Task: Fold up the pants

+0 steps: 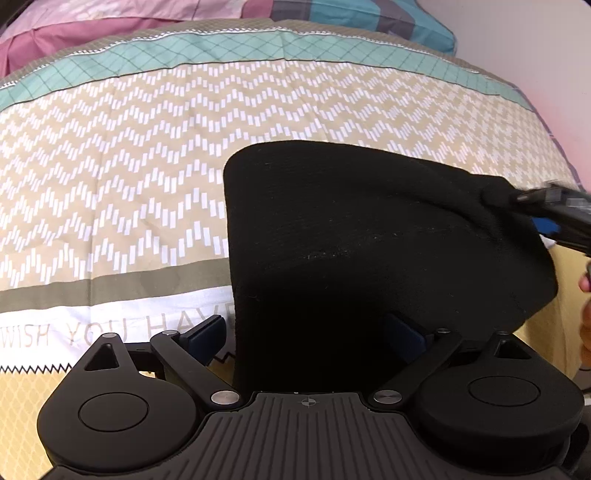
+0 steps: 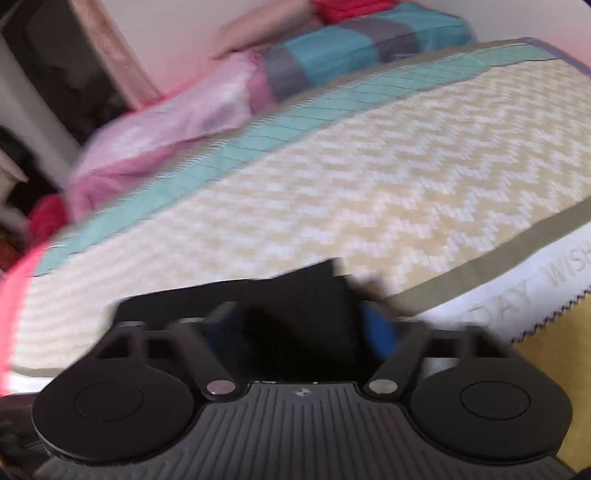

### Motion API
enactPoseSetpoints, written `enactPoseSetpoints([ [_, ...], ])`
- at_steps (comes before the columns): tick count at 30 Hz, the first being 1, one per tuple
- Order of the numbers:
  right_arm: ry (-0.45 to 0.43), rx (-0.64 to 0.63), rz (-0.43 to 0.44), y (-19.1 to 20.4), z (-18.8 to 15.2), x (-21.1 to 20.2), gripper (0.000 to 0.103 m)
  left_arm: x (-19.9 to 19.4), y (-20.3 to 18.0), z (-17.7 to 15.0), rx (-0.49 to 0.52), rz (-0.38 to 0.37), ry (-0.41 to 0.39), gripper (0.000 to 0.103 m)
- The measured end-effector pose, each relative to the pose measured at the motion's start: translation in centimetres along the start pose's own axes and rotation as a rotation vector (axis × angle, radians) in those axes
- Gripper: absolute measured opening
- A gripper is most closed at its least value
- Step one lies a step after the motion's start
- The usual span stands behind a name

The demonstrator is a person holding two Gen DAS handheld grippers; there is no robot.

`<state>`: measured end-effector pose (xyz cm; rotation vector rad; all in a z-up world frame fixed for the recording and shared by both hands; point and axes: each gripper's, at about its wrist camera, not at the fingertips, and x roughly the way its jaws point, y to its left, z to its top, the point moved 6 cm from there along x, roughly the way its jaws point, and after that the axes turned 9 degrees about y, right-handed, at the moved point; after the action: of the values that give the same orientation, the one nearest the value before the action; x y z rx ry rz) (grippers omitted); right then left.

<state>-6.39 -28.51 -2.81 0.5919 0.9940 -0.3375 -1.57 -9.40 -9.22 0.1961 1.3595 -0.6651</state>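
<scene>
In the left wrist view, a patterned bedspread (image 1: 122, 177) covers the bed, with beige and white zigzag rows, a teal checked band above and a white strip lettered "WISH YOU HAVE" lower down. At the far left, behind the bedspread, lies a pink pillow (image 1: 74, 33). The left gripper (image 1: 314, 332) has its blue-padded fingers spread wide, one pad (image 1: 208, 330) showing clear of the cloth. Black pants (image 1: 351, 229) lie between the fingers as a broad dark fold, running from the gripper base up over the zigzag rows. On the right, the right gripper (image 1: 498, 197) bites into the pants' upper right corner, pulling the cloth into a bunched point. A teal and grey pillow (image 1: 388, 18) sits at the top right.

The right wrist view is blurred. There the right gripper (image 2: 303, 325) has black cloth of the pants (image 2: 295, 295) filling the gap between its blue pads, pinched, above the bedspread (image 2: 332, 177).
</scene>
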Motion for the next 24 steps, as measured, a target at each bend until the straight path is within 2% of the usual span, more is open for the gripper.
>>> enactPoseSetpoints([
  [1,0.007,0.091,-0.03,-1.6,0.3,0.4,0.068,0.1,-0.1,0.2,-0.004,0.001,0.001,0.103],
  [3,0.006,0.283,0.064,-4.0,0.2,-0.4,0.069,0.2,-0.2,0.4,-0.003,0.01,0.005,0.103],
  [4,0.0,0.291,0.082,-4.2,-0.1,-1.0,0.07,0.3,-0.1,0.5,-0.002,0.019,0.005,0.103],
  [6,-0.006,0.187,0.034,-3.3,-1.1,-2.4,0.085,0.4,-0.3,0.7,-0.004,0.03,0.005,0.103],
  [10,0.064,-0.037,-0.026,-1.3,-4.8,-1.9,0.088,0.7,-0.5,1.1,-0.018,0.04,0.01,0.103],
  [11,0.062,-0.024,-0.042,-2.0,-5.3,-1.8,0.092,0.6,-0.4,1.1,-0.016,0.044,0.013,0.103],
  [14,0.071,0.147,0.017,-5.5,-5.7,-2.9,0.093,0.0,-0.7,0.9,-0.006,0.074,0.015,0.103],
  [16,0.076,0.178,0.011,-6.5,-6.1,-3.8,0.093,-0.7,-1.0,0.5,0.017,0.114,0.009,0.103],
  [20,0.061,0.144,-0.059,-6.1,-7.2,-6.2,0.094,-2.4,-0.9,-0.7,0.031,0.179,0.003,0.103],
  [24,0.107,0.105,-0.192,-6.0,-8.9,-6.3,0.094,-3.9,0.0,-2.3,0.041,0.246,0.0,0.103],
])
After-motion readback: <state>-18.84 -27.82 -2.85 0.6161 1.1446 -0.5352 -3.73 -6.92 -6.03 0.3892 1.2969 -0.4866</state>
